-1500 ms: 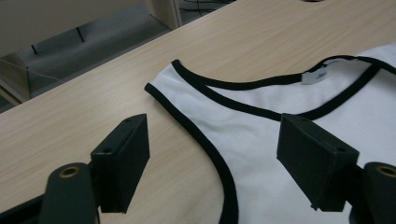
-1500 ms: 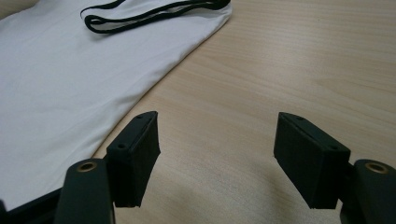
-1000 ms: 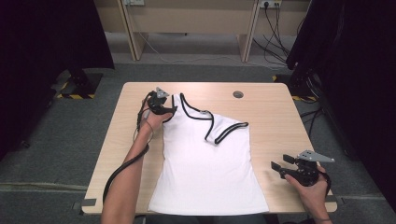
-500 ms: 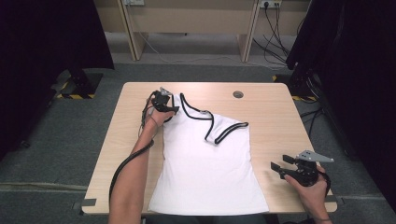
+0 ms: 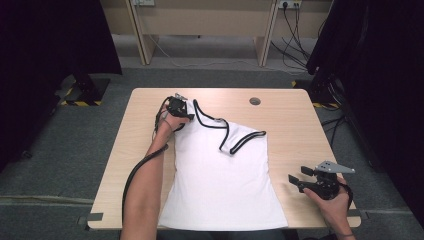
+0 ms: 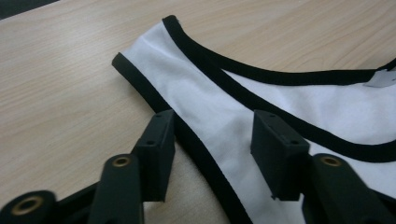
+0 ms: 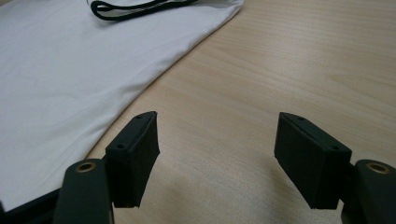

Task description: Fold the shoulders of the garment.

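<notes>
Where fingers (image 6: 280,163) straddle strap (image 6: 205,126) — hem cropped.

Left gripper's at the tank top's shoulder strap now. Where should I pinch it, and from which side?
Pinch the shoulder strap across its black-trimmed outer edge, coming from the bare table side. The left gripper already straddles that edge, its jaws just closing. The strap lies flat, so keep low.
</notes>
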`<control>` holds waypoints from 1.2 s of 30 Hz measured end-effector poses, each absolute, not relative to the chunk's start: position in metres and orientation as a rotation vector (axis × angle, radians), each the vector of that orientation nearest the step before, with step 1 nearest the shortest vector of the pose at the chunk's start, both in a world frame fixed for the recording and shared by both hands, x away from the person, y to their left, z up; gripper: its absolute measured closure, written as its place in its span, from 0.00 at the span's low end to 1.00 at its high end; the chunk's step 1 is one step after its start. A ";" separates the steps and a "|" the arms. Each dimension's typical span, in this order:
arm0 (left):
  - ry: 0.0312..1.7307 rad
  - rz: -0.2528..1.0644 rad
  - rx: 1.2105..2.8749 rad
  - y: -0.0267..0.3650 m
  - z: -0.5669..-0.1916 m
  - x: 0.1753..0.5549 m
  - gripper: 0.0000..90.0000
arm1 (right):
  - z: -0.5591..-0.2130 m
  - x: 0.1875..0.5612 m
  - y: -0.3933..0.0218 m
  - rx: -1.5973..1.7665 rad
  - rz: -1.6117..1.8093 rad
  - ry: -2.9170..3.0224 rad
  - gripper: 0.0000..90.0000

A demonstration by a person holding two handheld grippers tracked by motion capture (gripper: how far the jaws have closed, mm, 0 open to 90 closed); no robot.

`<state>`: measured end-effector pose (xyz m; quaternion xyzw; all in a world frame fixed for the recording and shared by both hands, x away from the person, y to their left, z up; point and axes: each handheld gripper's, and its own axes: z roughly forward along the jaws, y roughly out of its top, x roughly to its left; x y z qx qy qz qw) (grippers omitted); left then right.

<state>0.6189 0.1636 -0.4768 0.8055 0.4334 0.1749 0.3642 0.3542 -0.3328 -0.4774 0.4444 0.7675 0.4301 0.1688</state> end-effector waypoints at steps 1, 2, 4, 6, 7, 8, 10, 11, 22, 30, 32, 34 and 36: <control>1.116 0.444 2.073 0.164 -0.476 0.619 0.61 | -0.477 0.354 -0.333 1.263 1.223 2.183 0.34; 1.117 0.438 2.071 0.164 -0.476 0.620 0.65 | -0.477 0.354 -0.333 1.263 1.222 2.183 0.34; 1.112 0.430 2.066 0.163 -0.476 0.620 0.72 | -0.477 0.354 -0.333 1.264 1.222 2.186 0.34; 1.113 0.422 2.058 0.162 -0.477 0.619 0.79 | -0.477 0.354 -0.333 1.258 1.219 2.186 0.34; 1.112 0.420 2.060 0.161 -0.476 0.619 0.83 | -0.477 0.354 -0.332 1.258 1.216 2.188 0.34; 1.112 0.418 2.064 0.160 -0.476 0.619 0.86 | -0.477 0.354 -0.332 1.259 1.215 2.188 0.34; 1.108 0.413 2.073 0.157 -0.475 0.619 0.91 | -0.477 0.355 -0.332 1.261 1.217 2.188 0.34; 1.109 0.411 2.074 0.157 -0.475 0.619 0.92 | -0.477 0.355 -0.332 1.261 1.217 2.188 0.34; 1.132 0.374 1.995 0.163 -0.476 0.614 0.94 | -0.477 0.355 -0.332 1.262 1.220 2.185 0.34; 1.074 0.401 1.966 0.163 -0.468 0.601 0.94 | -0.478 0.355 -0.332 1.263 1.214 2.185 0.34; 1.059 0.417 1.957 0.162 -0.465 0.597 0.94 | -0.477 0.355 -0.331 1.260 1.209 2.186 0.34; 1.045 0.435 1.955 0.162 -0.462 0.594 0.94 | -0.477 0.354 -0.331 1.257 1.207 2.186 0.34; 1.026 0.456 1.950 0.162 -0.459 0.589 0.94 | -0.477 0.354 -0.331 1.257 1.209 2.184 0.34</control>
